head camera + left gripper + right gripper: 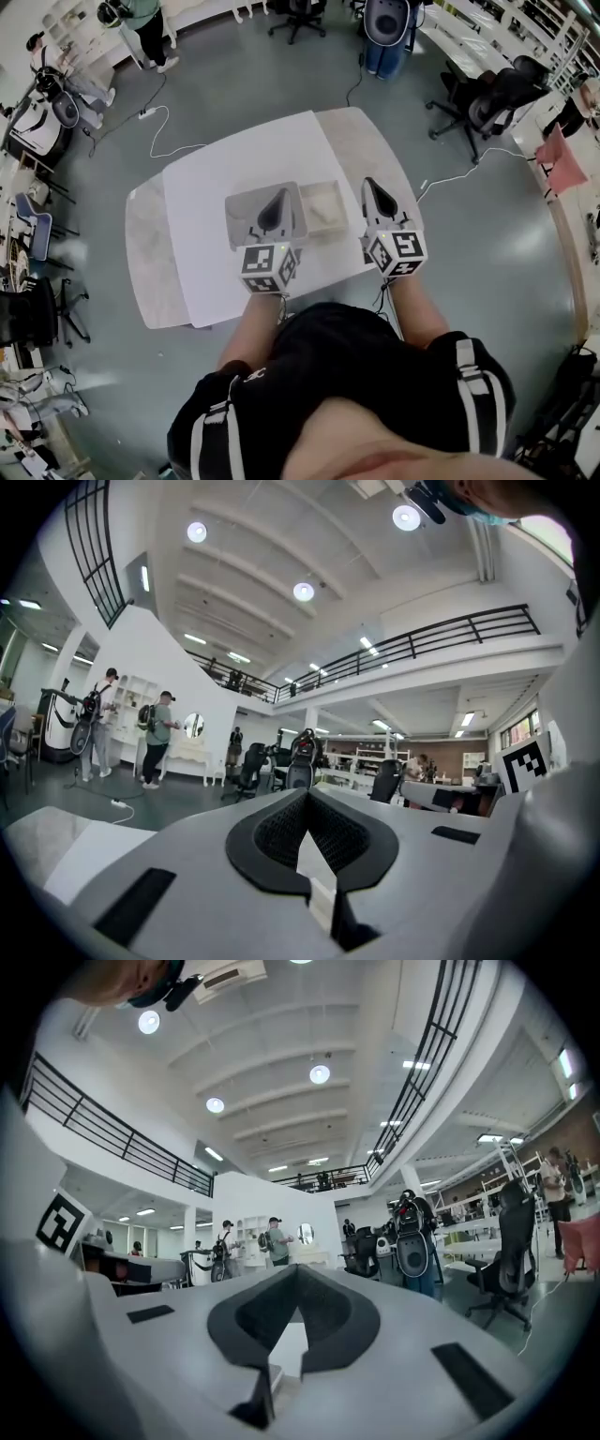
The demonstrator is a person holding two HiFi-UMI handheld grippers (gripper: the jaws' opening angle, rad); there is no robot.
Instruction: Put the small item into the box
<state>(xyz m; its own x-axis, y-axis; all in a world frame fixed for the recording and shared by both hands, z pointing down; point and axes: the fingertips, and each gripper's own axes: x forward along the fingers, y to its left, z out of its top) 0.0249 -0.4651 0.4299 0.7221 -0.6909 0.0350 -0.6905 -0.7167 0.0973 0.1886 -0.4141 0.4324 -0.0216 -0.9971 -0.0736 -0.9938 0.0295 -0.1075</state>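
An open box lies on the white sheet: its grey lid (242,214) to the left, its pale beige tray (323,208) to the right. My left gripper (279,195) hovers over the lid, jaws together with nothing between them. My right gripper (368,183) is held just right of the tray, also shut and empty. Both gripper views look level across the room, over the closed left gripper (307,794) and right gripper (293,1269), and show neither box nor table. No small item shows in any view.
The white sheet (225,169) covers most of a marble table (361,141). Office chairs (487,103) stand at the far right, a cable (169,141) runs on the floor beyond the table, and people (159,738) stand far off.
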